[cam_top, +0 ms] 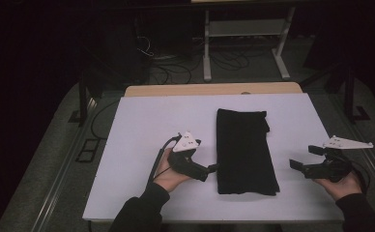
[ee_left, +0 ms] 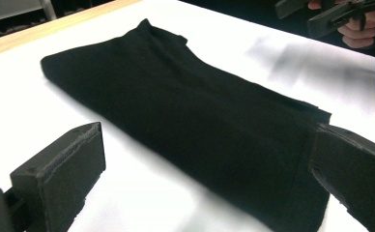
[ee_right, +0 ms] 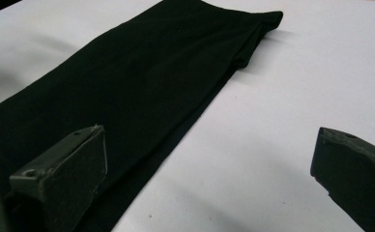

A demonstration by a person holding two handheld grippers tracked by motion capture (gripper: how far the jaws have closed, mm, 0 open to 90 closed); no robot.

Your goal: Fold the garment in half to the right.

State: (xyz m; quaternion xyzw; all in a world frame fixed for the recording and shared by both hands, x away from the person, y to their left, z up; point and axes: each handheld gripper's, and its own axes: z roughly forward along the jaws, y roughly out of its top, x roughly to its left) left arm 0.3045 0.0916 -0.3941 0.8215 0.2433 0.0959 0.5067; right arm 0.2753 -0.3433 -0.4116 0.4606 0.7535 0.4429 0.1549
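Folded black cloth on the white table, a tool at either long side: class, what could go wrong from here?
1. The left tool, open at the folded black cloth's near left edge, may pinch only the top layer, so the fold opens.
2. The right tool, open and apart from the cloth, may close late, dragging it askew across the white table.

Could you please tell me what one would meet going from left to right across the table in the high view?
Left claw → folded black cloth → right claw, all over the white table.
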